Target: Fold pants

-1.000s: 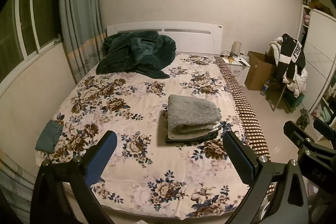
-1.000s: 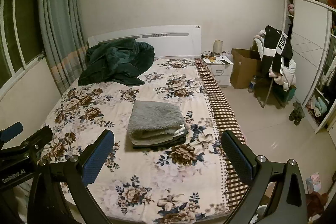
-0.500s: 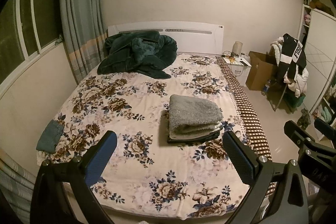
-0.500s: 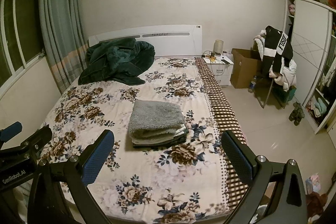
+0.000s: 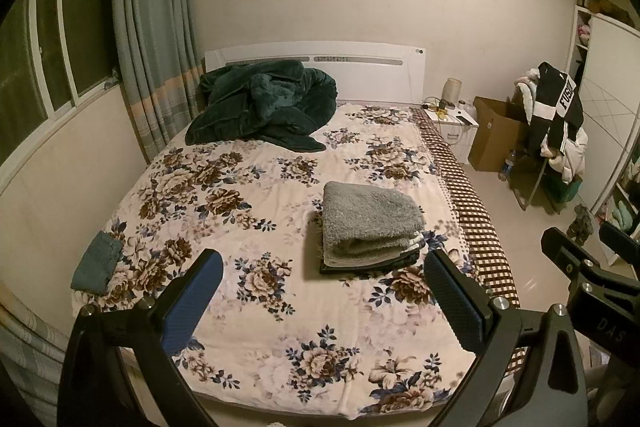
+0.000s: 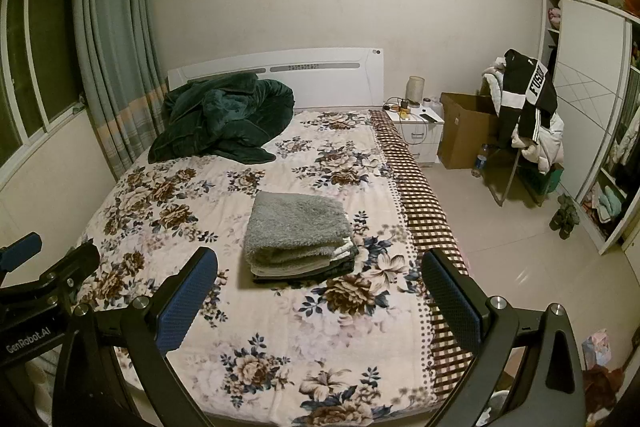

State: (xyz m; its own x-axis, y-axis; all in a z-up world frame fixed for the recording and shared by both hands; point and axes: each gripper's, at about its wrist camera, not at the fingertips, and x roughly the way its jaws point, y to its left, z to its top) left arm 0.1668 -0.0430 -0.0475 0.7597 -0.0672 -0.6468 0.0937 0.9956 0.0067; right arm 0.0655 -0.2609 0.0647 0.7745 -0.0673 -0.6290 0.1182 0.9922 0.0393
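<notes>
"FUS…" runs in white down a black jacket [image 6: 528,95] draped over a chair by the wardrobe [image 6: 592,75]; its last letters are hidden. In the right view, the left gripper's body reads "GenRobot.AI"; in the left view, the right gripper's shows "DAS", cut off. One folded stack [image 5: 370,227] lies on the bed [image 5: 248,195], right of its middle: a fluffy grey piece on top, with darker layers beneath that cannot be counted. Which layer is the pants is unclear. One green blanket [image 5: 264,103] is heaped at the headboard, and one small teal cloth [image 5: 97,262] lies at the bed's left edge. The left gripper [image 5: 324,301] and right gripper [image 6: 320,301] each hang over the foot of the bed, fingers wide apart, holding nothing.
</notes>
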